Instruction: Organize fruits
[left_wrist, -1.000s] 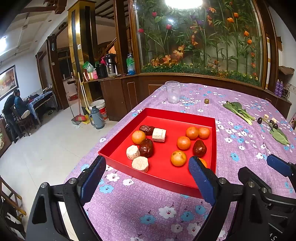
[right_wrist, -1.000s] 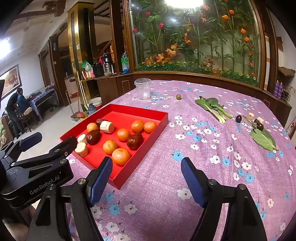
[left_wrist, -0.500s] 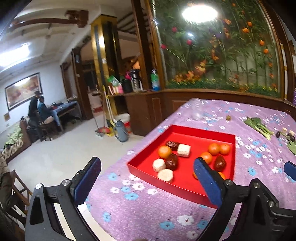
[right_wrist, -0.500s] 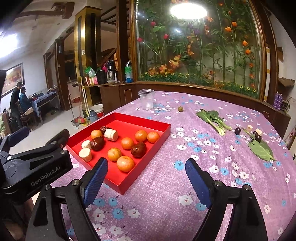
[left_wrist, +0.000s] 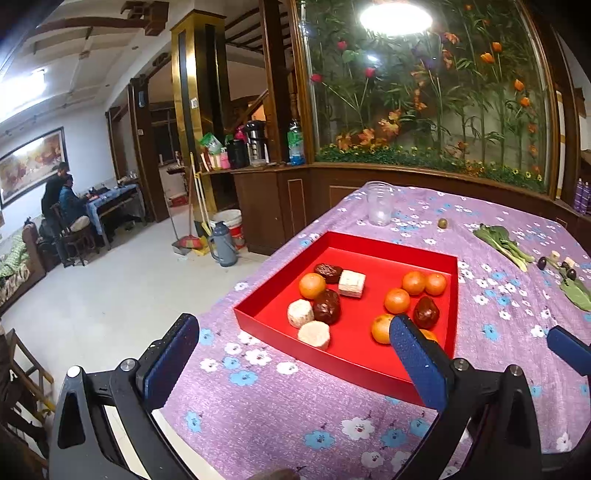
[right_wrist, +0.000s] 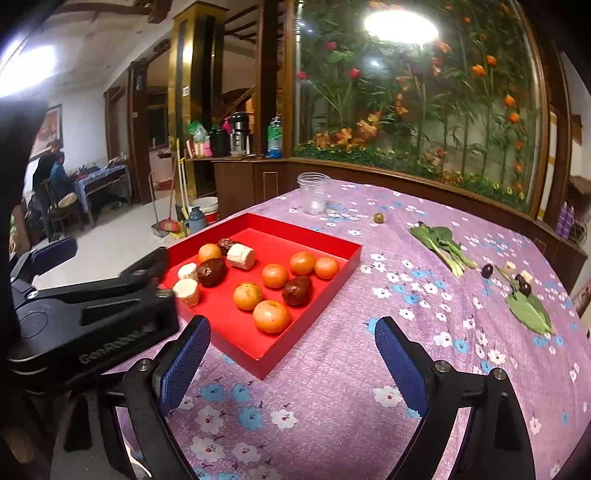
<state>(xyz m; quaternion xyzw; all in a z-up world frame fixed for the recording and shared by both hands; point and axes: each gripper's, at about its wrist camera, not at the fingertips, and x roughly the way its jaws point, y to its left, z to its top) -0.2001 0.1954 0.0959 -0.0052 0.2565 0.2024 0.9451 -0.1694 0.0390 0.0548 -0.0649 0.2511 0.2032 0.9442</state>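
Both the left tongs and the right tongs hang spread and empty low in frame. The fruits lie mixed in the red tray at frame centre on the table, so sorting is judged unsettled; any pick calls for lowering over one fruit.

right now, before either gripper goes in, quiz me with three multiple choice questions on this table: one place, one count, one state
1. How many oranges lie in the red tray?
A three
B six
C nine

2. Where does the clear cup stand?
A in the tray
B on the tablecloth beyond the tray
C on the floor

3. How are the grippers?
A both open, empty
B both shut on oranges
C left shut on the cup

Answers:
1 B, six show in the right wrist view.
2 B, it stands on the cloth past the tray's far rim.
3 A, the left gripper and right gripper have fingers wide apart, holding nothing.
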